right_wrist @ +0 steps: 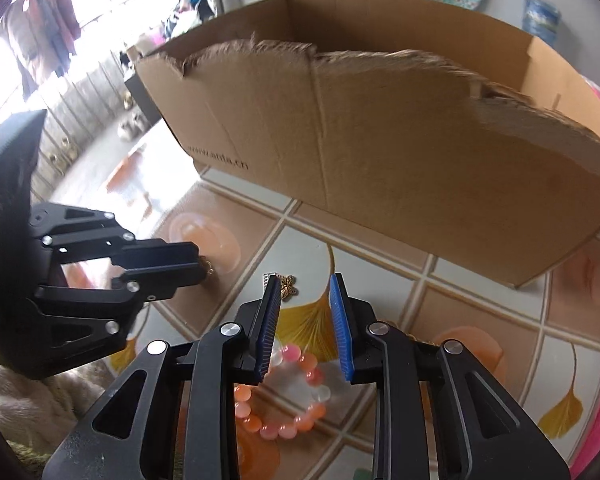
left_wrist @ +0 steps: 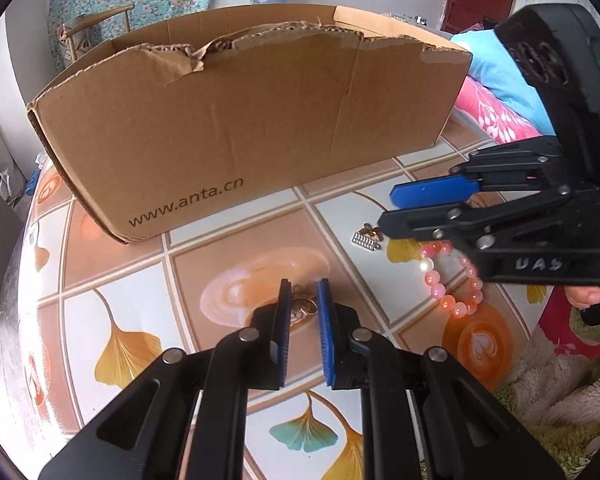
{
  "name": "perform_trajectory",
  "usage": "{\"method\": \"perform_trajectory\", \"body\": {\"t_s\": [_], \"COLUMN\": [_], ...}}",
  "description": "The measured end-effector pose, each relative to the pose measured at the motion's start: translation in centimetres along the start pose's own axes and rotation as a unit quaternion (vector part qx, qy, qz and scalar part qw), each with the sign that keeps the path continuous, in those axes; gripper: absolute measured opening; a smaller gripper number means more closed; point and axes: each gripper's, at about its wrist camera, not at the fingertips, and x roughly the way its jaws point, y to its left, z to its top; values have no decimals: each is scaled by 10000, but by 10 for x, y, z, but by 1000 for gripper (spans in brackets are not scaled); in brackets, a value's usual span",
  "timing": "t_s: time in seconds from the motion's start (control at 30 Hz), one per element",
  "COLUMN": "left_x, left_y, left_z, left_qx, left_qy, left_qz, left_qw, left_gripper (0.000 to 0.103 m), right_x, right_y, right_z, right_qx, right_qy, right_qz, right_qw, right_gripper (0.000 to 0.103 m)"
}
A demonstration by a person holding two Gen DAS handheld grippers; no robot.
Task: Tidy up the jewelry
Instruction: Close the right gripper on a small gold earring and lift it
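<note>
In the left wrist view, the left tool (left_wrist: 304, 296) is being held low over the tabletop (left_wrist: 228, 252), its pads a little apart around a small gold trinket (left_wrist: 303, 304); whether the pads are touching it cannot be told. At two o'clock, the right tool (left_wrist: 424, 208) is being seen from the side, slightly parted, above a pink bead bracelet (left_wrist: 454, 280) and a silver charm (left_wrist: 366, 238). A cardboard box (left_wrist: 252, 120) is standing at twelve o'clock.

In the right wrist view, the right tool (right_wrist: 304, 284) is being held apart above the bracelet (right_wrist: 288, 396). A brown butterfly charm (right_wrist: 287, 286) is lying at eleven o'clock, the left tool (right_wrist: 198, 266) at nine o'clock, the box (right_wrist: 400, 152) at twelve.
</note>
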Motion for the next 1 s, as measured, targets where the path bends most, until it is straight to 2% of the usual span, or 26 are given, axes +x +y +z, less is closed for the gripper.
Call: {"method": "perform_trajectory", "body": {"t_s": [0.17,0.33,0.6,1.0], "left_x": [-3,-4,-5,-5], "left_y": [6,7,7,7], "left_z": [-3,-4,-4,-4], "left_qx": [-45,-38,-14,-21], "left_qy": [-45,-68,-96,-100], "left_qz": [-101,-122,-128,-128], "left_qw": [9999,9999,9999,9999], "left_gripper": [13,13,13,13], "right_x": [10,14,18,22], "right_y": [16,26,19,41], "right_z": [5,8,15,13], "right_qx": [-233,-319,70,-275], "right_qy": [102,133,213,232], "right_qz": [-185,-156,-134,-461], "right_qw": [9995,9993,9997,9983], "right_gripper": [19,13,11,12]}}
